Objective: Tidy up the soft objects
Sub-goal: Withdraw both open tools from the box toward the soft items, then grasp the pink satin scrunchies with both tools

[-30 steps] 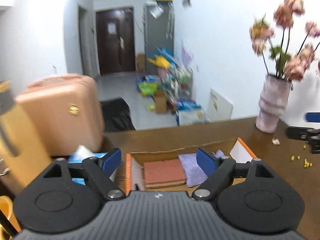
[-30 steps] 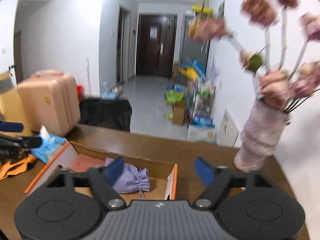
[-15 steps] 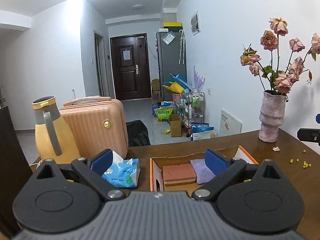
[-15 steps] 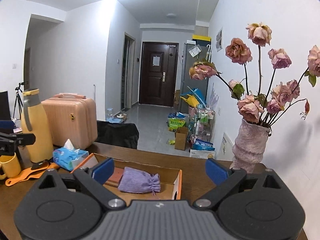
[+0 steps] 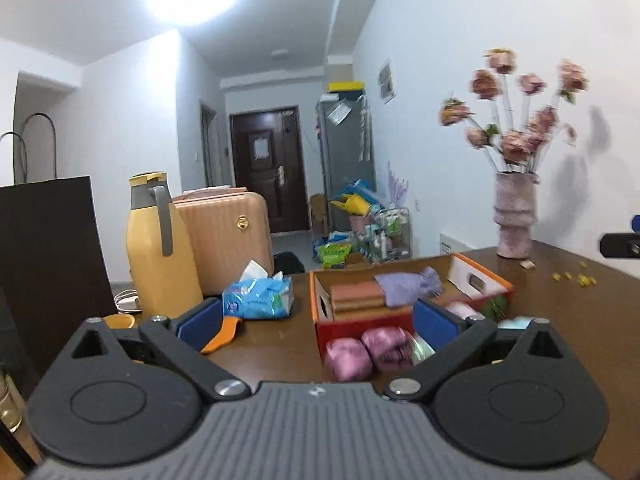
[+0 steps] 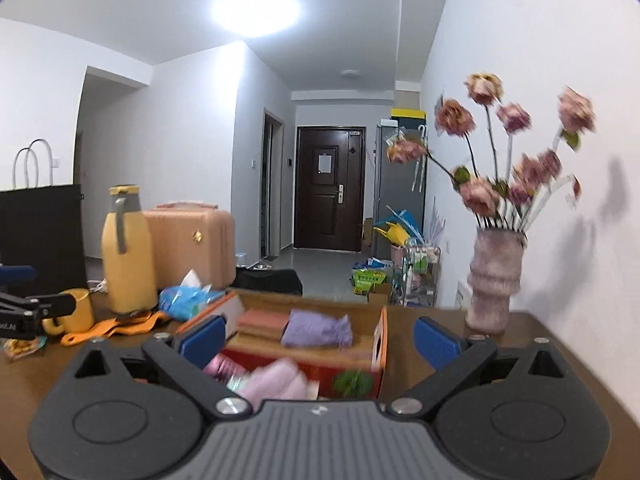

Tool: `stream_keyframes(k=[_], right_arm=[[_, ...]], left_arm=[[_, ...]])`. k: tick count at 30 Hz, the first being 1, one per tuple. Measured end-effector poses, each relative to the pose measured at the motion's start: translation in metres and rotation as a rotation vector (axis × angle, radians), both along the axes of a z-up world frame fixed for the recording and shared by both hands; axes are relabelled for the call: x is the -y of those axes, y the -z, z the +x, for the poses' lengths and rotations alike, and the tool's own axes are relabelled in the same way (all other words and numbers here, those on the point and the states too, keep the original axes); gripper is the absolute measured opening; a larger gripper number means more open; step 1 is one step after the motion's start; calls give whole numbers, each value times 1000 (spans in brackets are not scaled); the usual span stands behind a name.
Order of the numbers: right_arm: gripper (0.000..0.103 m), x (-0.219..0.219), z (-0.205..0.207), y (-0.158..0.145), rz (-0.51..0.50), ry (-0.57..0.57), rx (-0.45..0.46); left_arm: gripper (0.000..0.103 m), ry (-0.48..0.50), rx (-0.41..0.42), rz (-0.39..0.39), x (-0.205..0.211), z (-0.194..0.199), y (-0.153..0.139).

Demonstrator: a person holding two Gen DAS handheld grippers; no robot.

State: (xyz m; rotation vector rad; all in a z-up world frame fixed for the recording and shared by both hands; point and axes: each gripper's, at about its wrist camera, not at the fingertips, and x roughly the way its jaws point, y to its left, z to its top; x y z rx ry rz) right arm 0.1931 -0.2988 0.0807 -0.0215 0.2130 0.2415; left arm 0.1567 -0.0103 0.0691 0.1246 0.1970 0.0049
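Left gripper (image 5: 318, 326) wide apart and opening, nothing pinched between the blue pads (image 5: 199, 322). Right gripper (image 6: 320, 338) likewise spread and opening, empty-handed.

From the left wrist view, sweeping left to right: black paper bag (image 5: 44, 256) at the edge, then yellow thermos (image 5: 158, 248) standing upright, peach suitcase (image 5: 224, 236) behind it. Blue tissue pack (image 5: 258, 298) lying on the brown table (image 5: 272, 344), just ahead of the left pad. Orange-rimmed cardboard box (image 5: 320, 308) straight ahead, between the pads and slightly right. Inside, a terracotta folded cloth (image 5: 356, 298) with a lilac drawstring pouch (image 5: 406, 282) beside it, touching. Nearer, right under the gripper's nose, two pink fluffy bundles (image 5: 366, 352) in front of the box, blurred. Further right, pink vase (image 5: 514, 216) of dried roses, well apart from the box.

From the right wrist view, the same box sits between the pads, left of centre, pouch on top.
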Motion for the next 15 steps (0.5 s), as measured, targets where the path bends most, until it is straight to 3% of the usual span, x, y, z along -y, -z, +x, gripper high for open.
stream_keyframes(k=[3, 7, 11, 15], right_arm=[[101, -4, -40, 23, -15, 42, 10], [103, -16, -82, 47, -21, 72, 13], [103, -30, -115, 71, 26, 55, -22], [103, -42, -119, 77, 36, 44, -50]], left_arm=[[103, 37, 29, 16, 2, -42, 22], [103, 62, 23, -20, -2, -77, 46], [103, 88, 4, -6, -8, -92, 64], [103, 93, -24, -32, -17, -90, 69]])
